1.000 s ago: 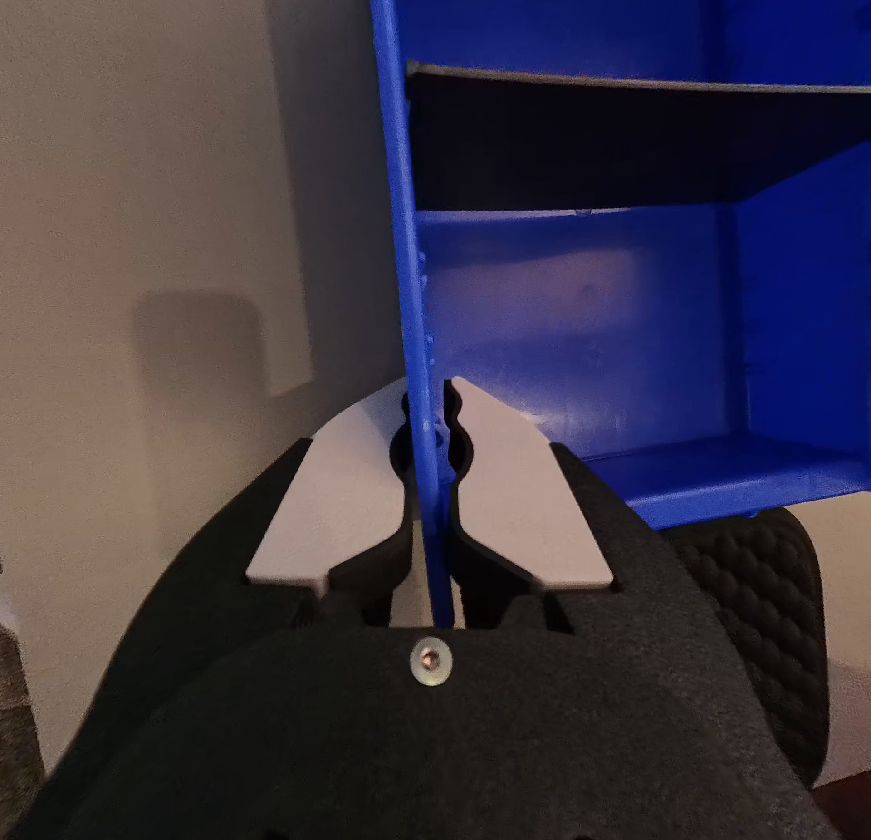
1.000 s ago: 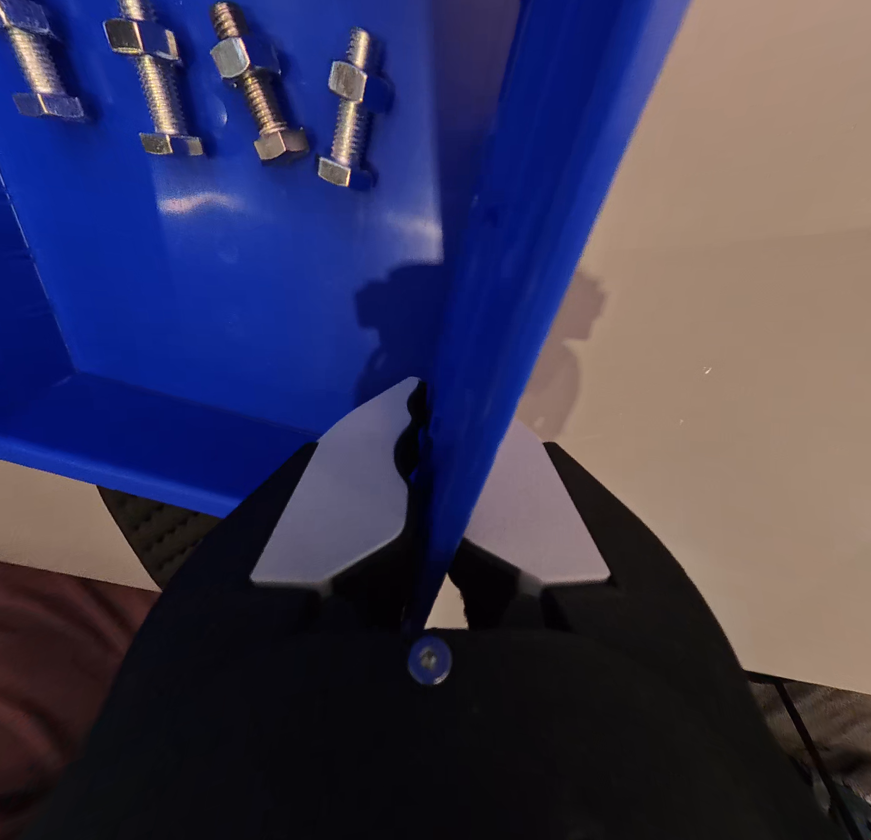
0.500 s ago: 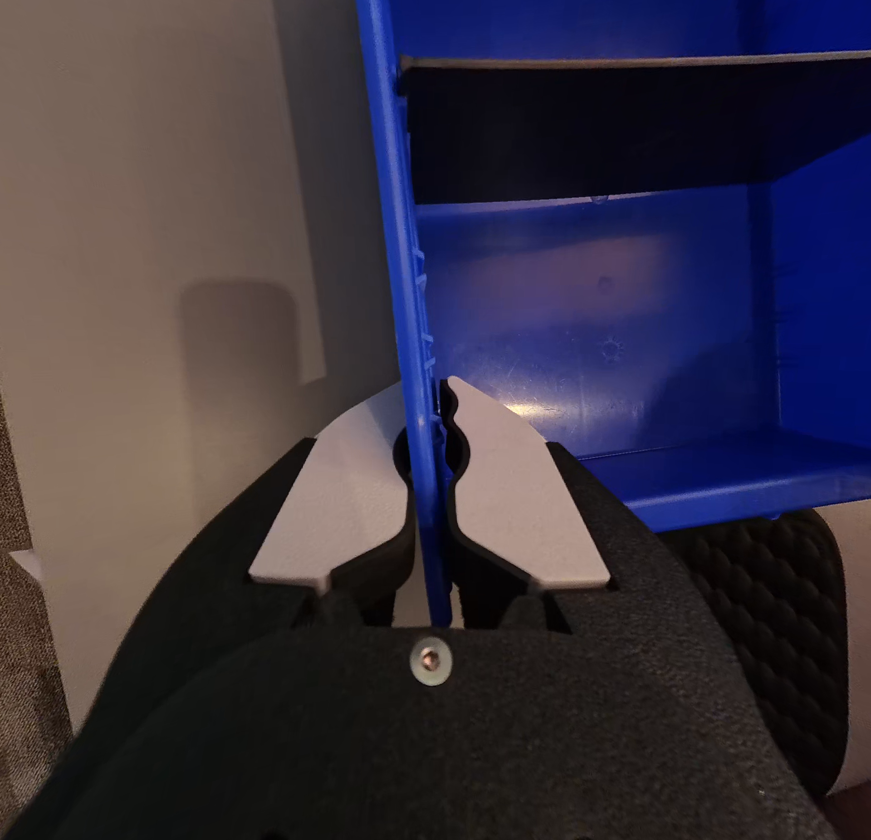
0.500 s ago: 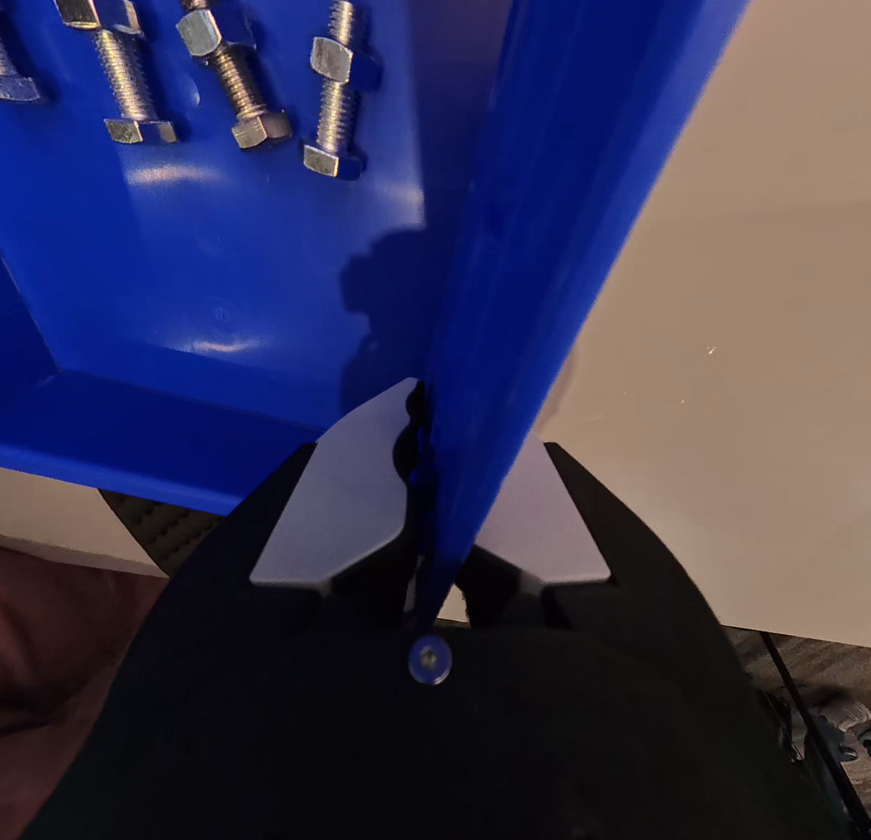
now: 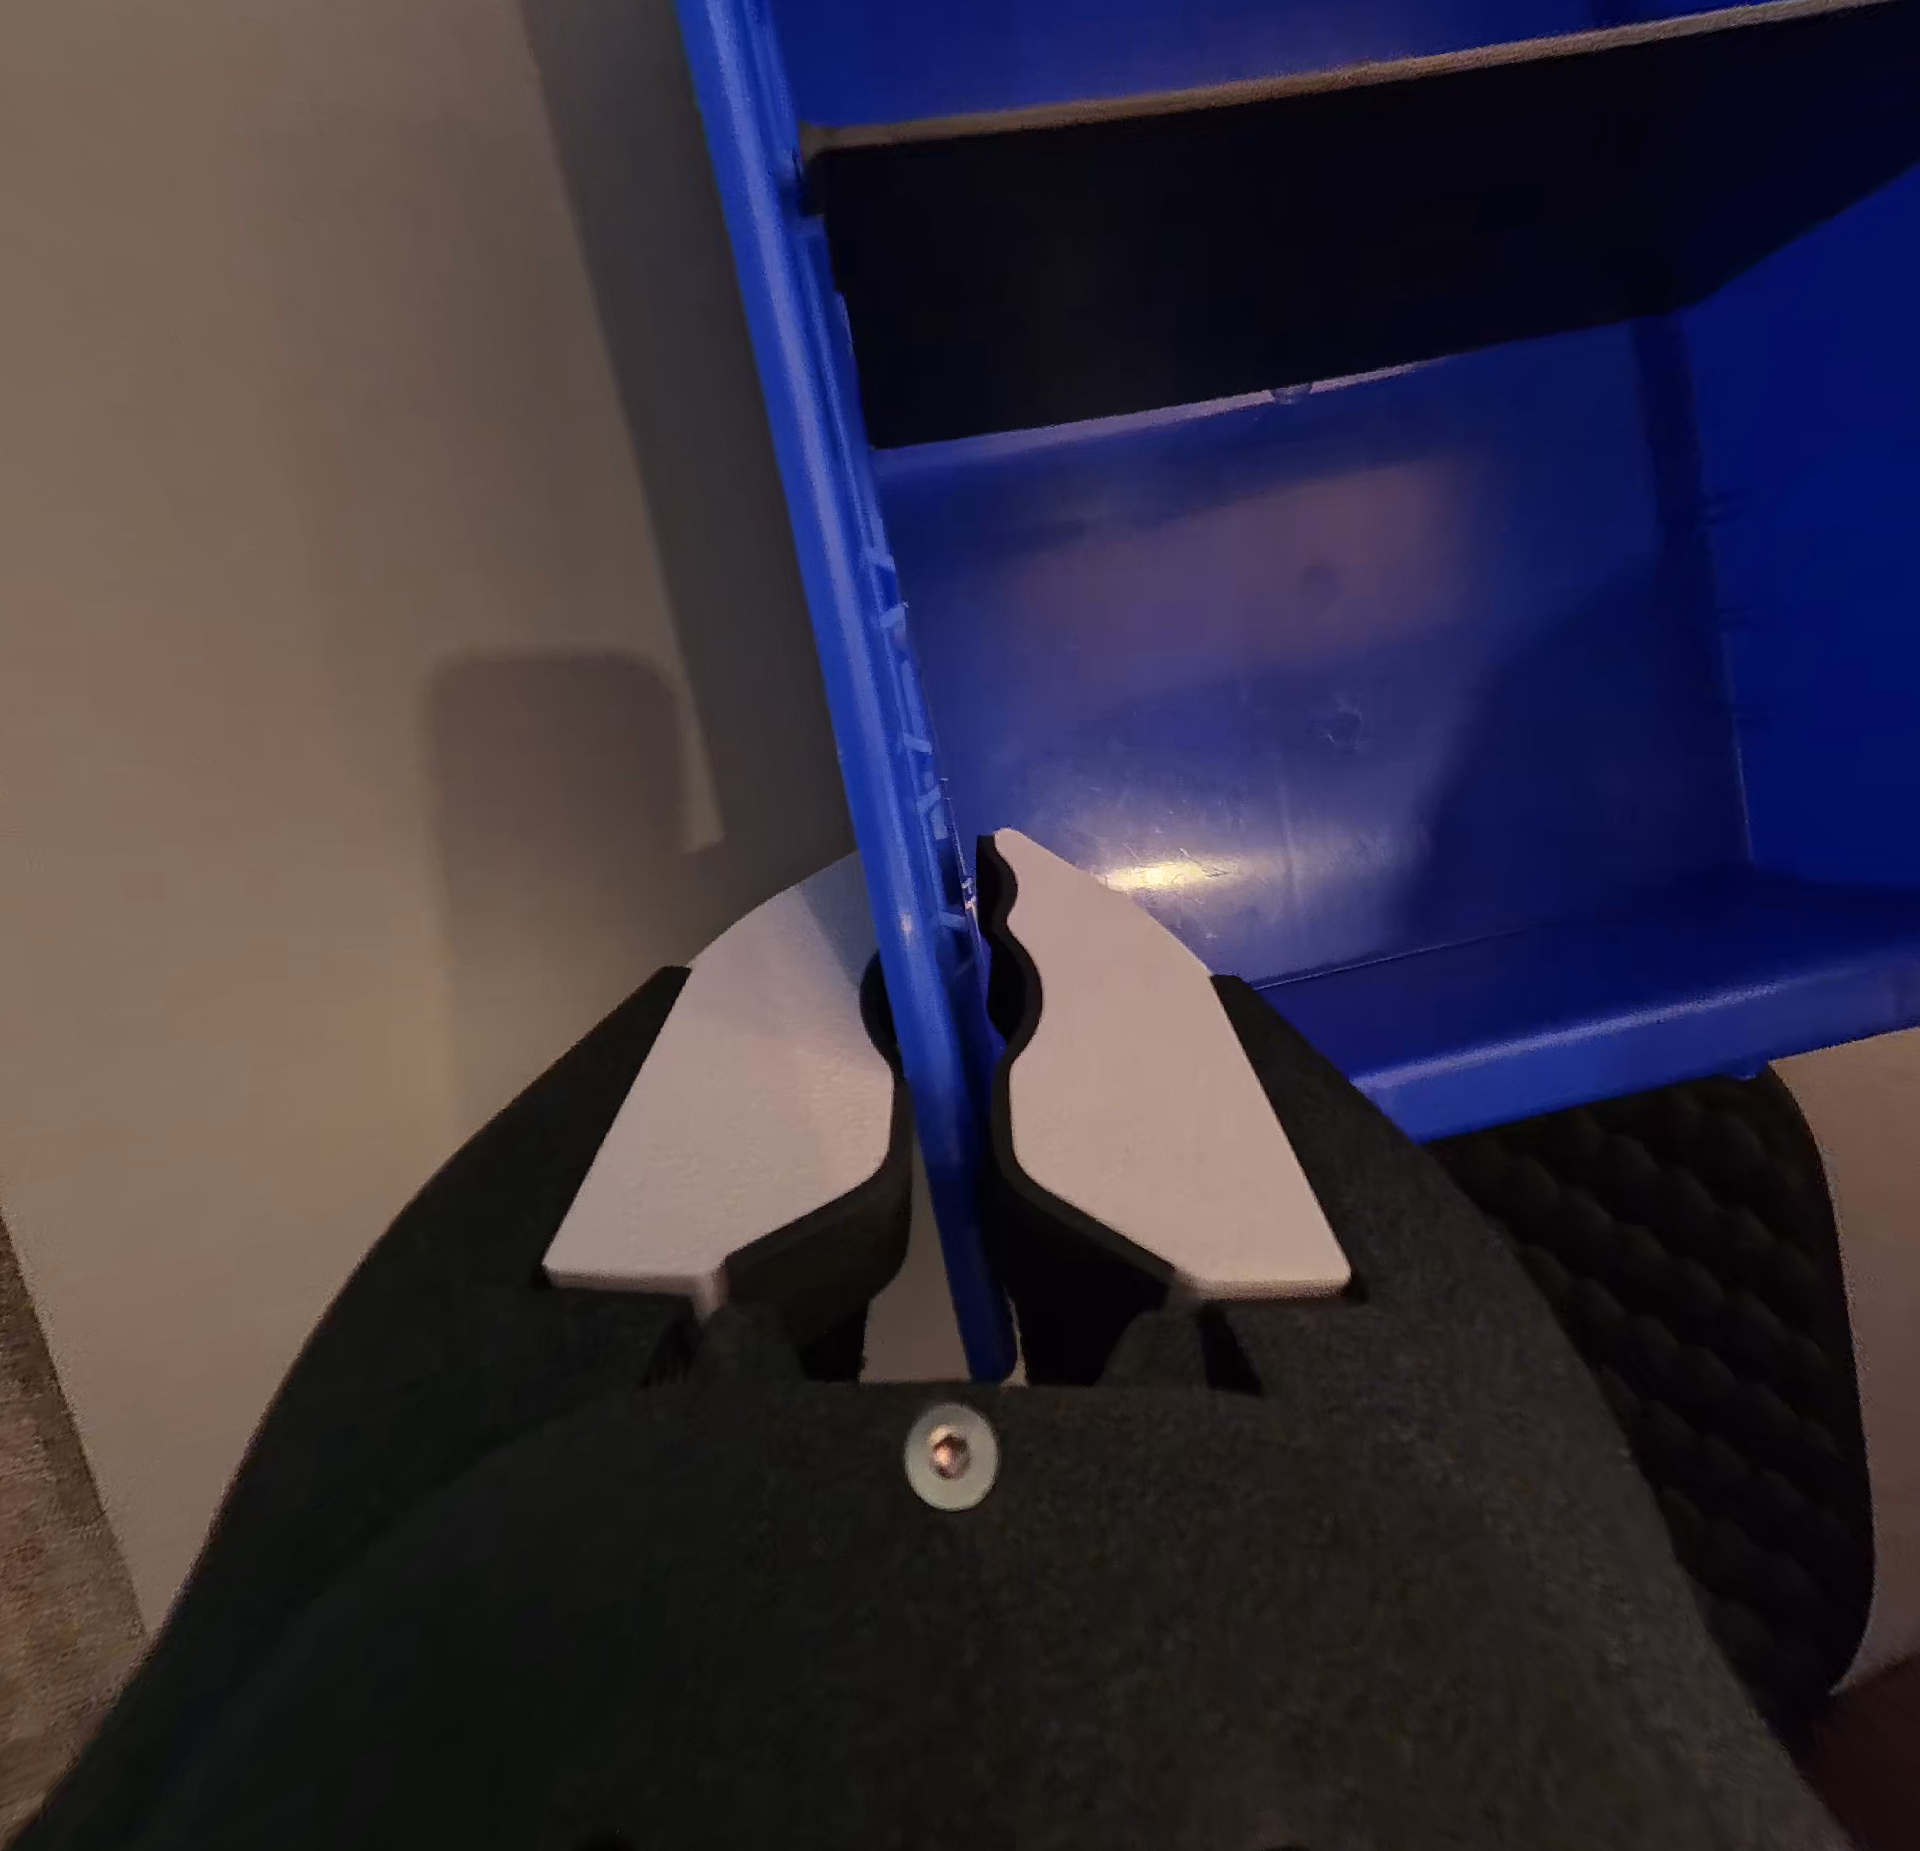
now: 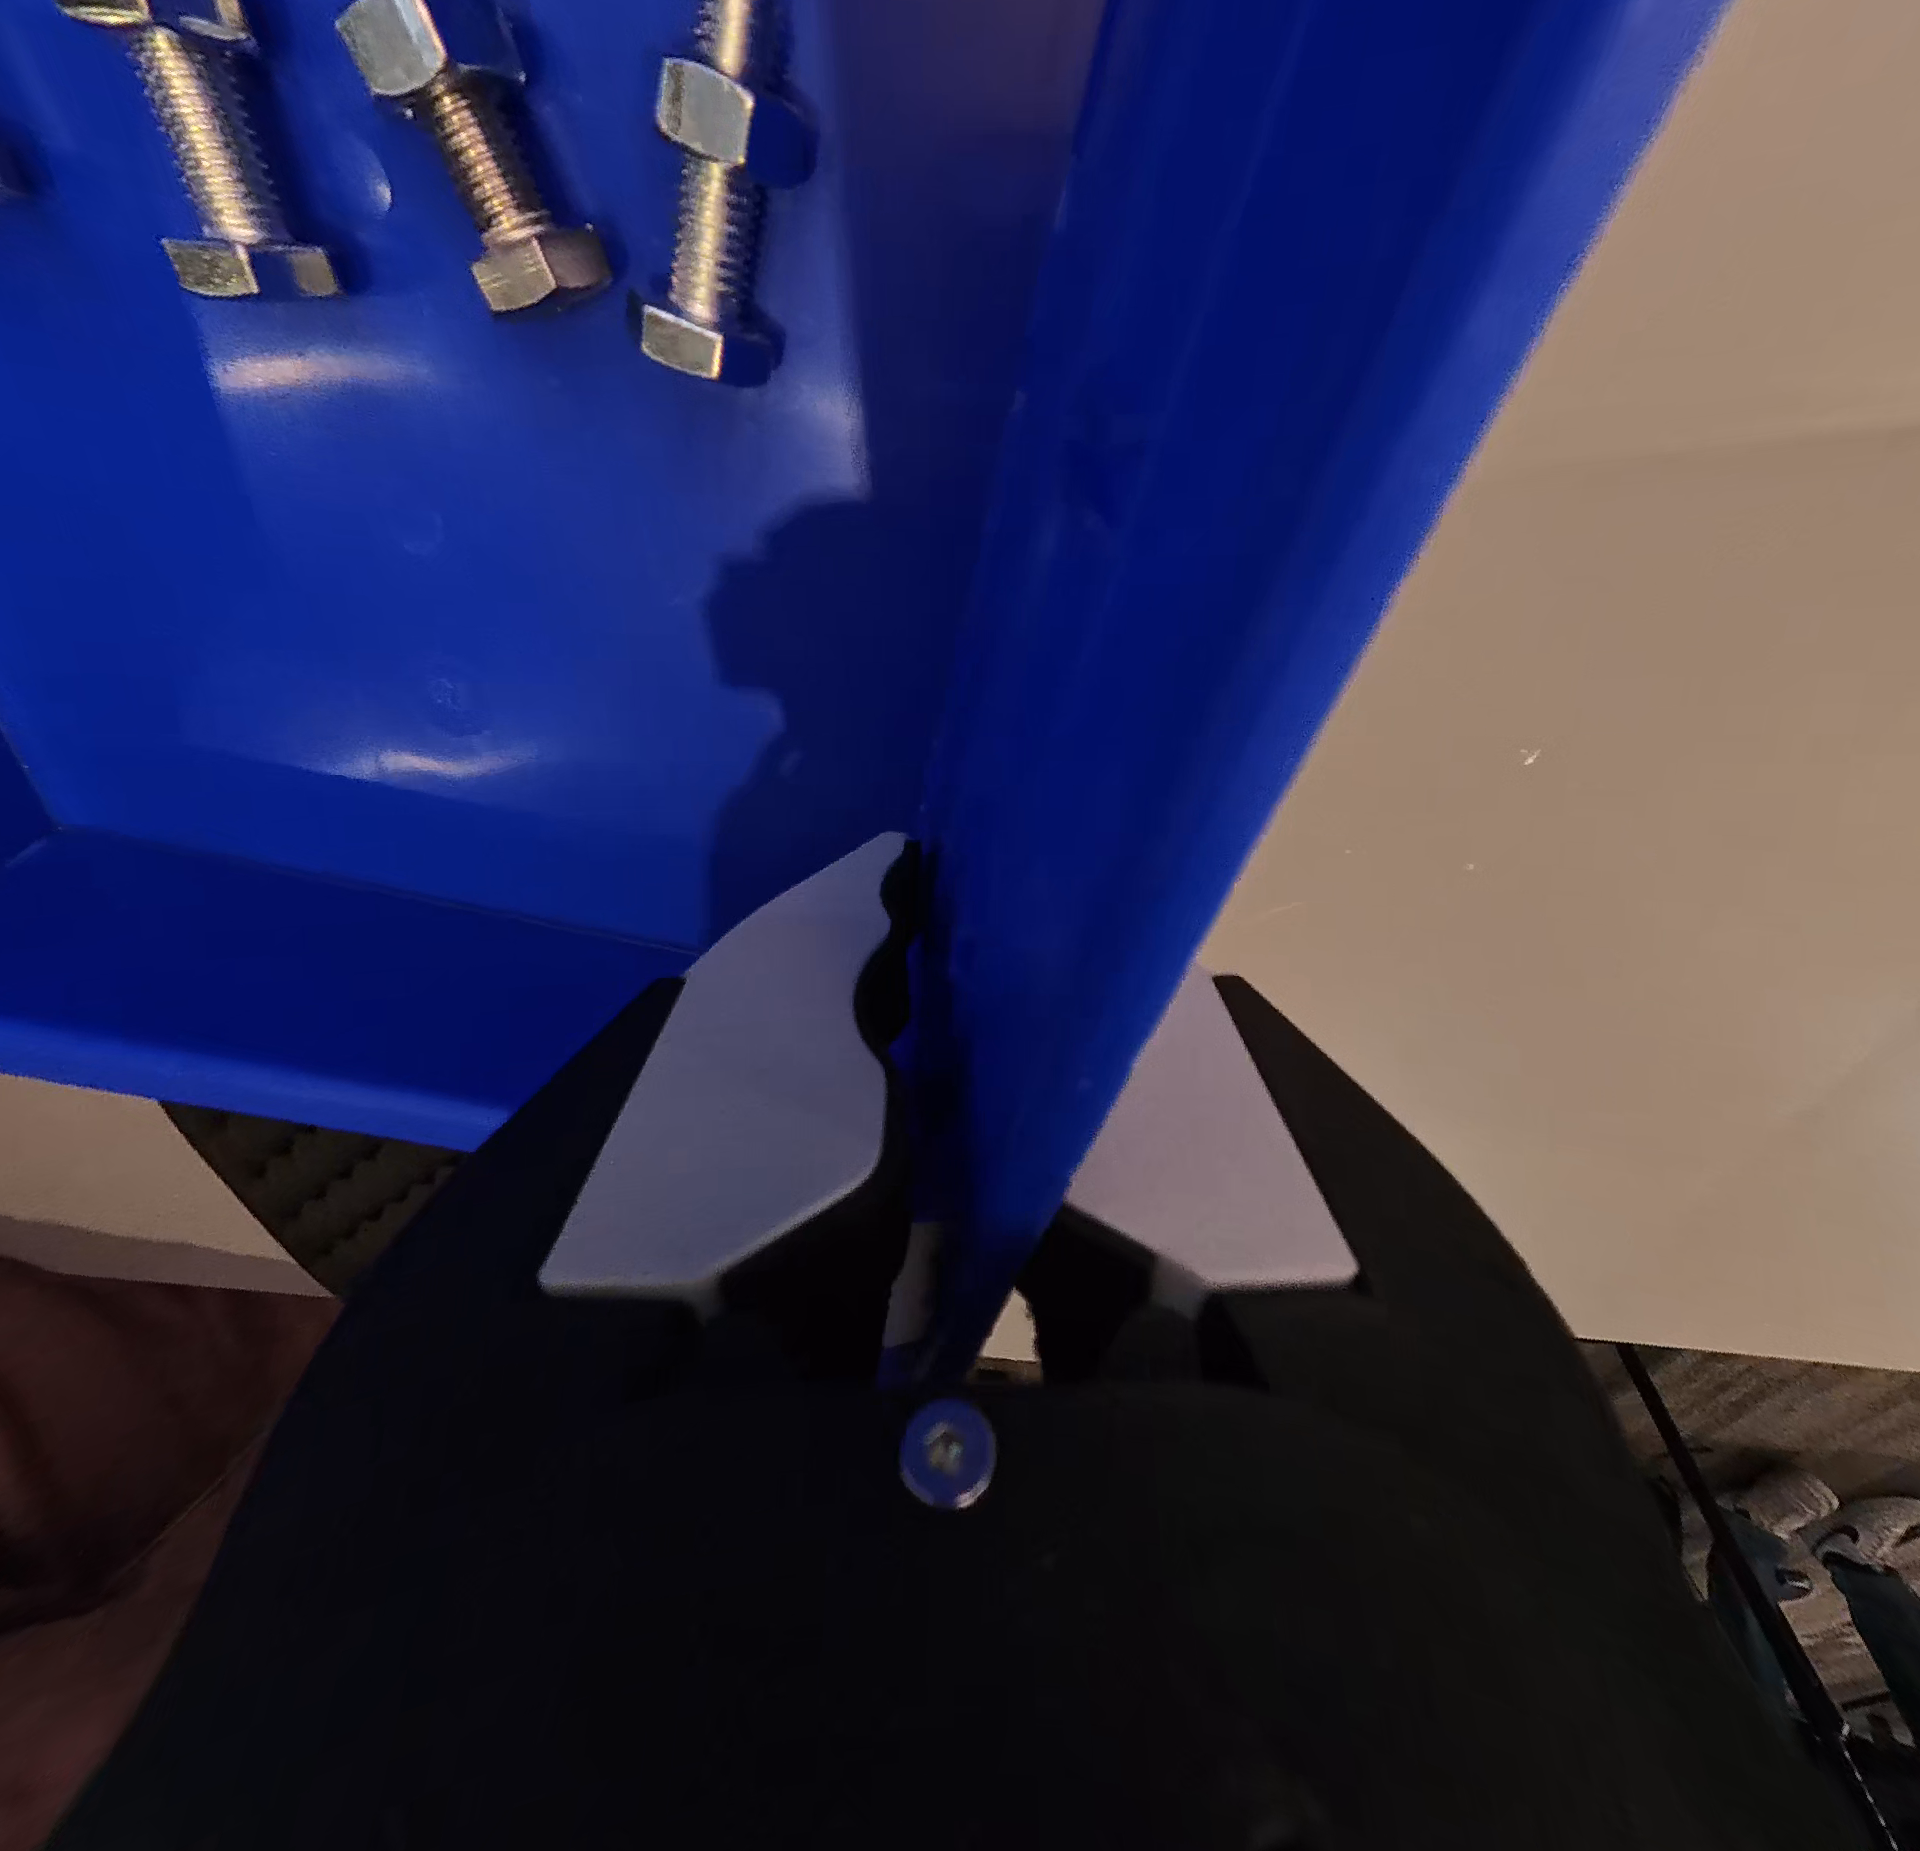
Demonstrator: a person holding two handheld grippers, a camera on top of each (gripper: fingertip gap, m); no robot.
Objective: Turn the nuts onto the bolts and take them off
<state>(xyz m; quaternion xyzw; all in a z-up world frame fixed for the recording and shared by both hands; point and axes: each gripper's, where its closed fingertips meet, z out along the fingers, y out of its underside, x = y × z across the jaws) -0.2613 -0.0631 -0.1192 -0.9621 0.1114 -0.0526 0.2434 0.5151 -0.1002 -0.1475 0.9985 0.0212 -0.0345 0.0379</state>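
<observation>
Left tongs (image 5: 951, 954) pinch left wall of blue bin (image 5: 1299, 762). Right tongs (image 6: 940, 944) pinch bin's right wall. Bolts (image 6: 717, 180) with nuts (image 6: 704, 118) threaded on lie on bin floor, ahead-left of right tongs. Pale desk (image 6: 1558, 762) beneath.

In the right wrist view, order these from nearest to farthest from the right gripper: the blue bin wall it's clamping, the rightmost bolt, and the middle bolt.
1. Blue bin wall: pinched between the fingers of the right gripper.
2. Rightmost bolt: up and left, on the bin floor.
3. Middle bolt: farther left and slightly higher, tilted.
</observation>
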